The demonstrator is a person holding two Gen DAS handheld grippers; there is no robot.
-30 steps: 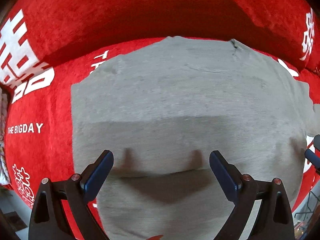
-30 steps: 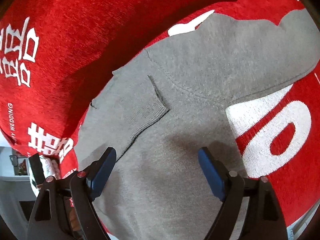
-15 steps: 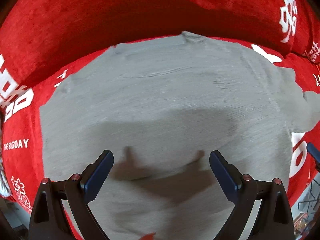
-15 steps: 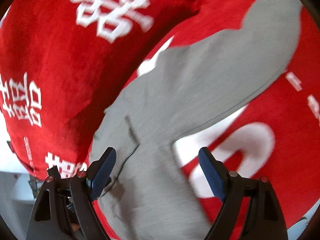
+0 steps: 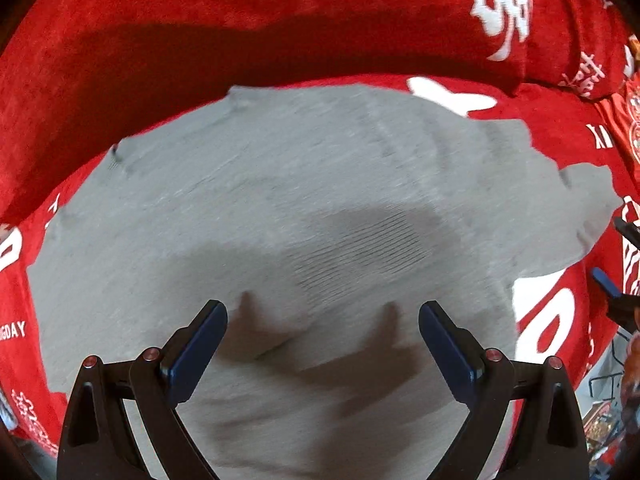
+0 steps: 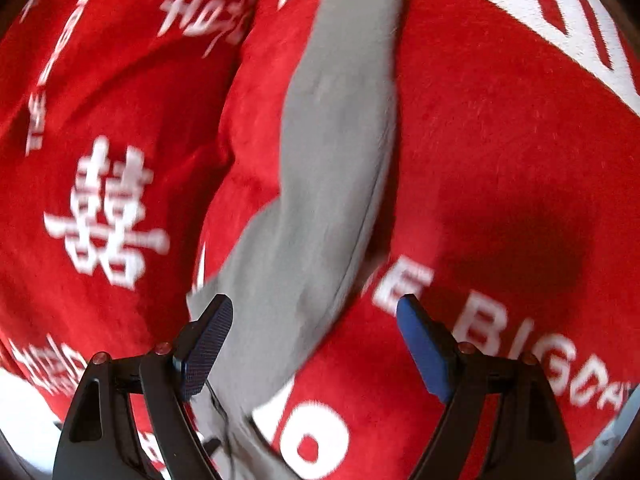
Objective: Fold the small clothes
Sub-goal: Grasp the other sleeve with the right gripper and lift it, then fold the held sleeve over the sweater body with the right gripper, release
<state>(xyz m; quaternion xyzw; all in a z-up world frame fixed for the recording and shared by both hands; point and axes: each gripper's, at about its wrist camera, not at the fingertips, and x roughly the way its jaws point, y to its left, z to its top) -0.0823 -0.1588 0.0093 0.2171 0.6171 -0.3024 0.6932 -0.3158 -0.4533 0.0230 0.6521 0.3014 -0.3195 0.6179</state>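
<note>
A grey knit sweater lies flat on a red sofa cover, filling the left wrist view. My left gripper hangs open straight above its body, with nothing between the blue pads. One grey sleeve stretches away across the red seat in the right wrist view. My right gripper is open above the near end of that sleeve, which passes under the gap close to the left pad. No pad presses on cloth. The tip of the right gripper shows at the right edge of the left wrist view.
The red cover carries white characters and lettering. A red backrest cushion rises behind the sweater. The sofa's edge and bits of the room show at the lower right of the left wrist view.
Both grippers have slid right along the sweater. The right one swung from the collar and shoulder to over the outstretched sleeve, rolling as it went. Both stayed open.
</note>
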